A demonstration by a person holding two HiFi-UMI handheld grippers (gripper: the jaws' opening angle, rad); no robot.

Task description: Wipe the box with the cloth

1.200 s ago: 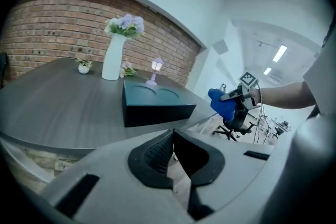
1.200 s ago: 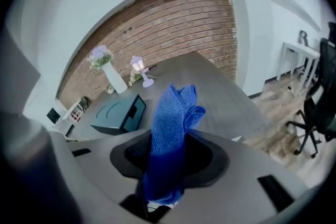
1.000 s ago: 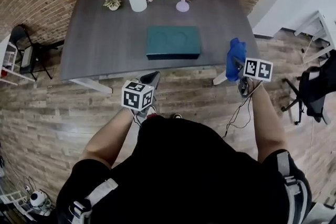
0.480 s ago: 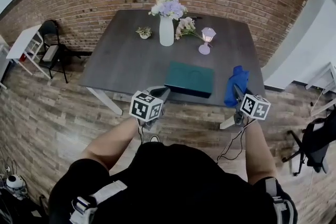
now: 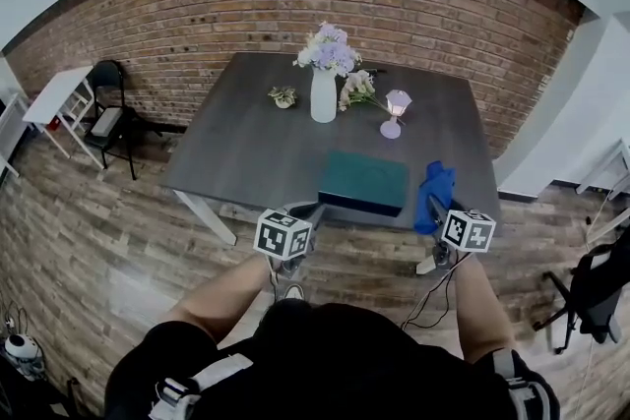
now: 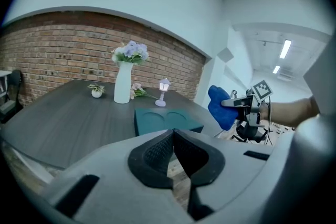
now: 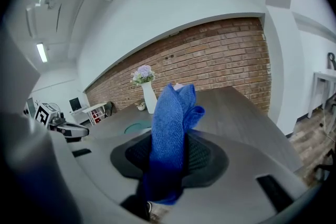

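Observation:
A flat dark-teal box (image 5: 364, 182) with two round dents in its lid lies near the front edge of the dark table (image 5: 246, 152); the left gripper view shows the box (image 6: 165, 120) too. My right gripper (image 5: 431, 205) is shut on a blue cloth (image 5: 434, 195) that sticks up between its pads, at the table's front right corner beside the box. The cloth (image 7: 170, 136) fills the right gripper view. My left gripper (image 5: 307, 211) hovers off the front edge, just left of the box, jaws shut and empty (image 6: 173, 136).
At the back of the table stand a white vase of flowers (image 5: 324, 86), a small potted plant (image 5: 283, 96), a loose flower bunch (image 5: 359, 93) and a little lantern lamp (image 5: 396, 111). A brick wall rises behind. A black chair (image 5: 110, 113) stands to the left.
The view has tilted up, so the table now sits lower and farther off in the picture. Both grippers have risen toward the table's front edge; the cloth stays clamped in the right one.

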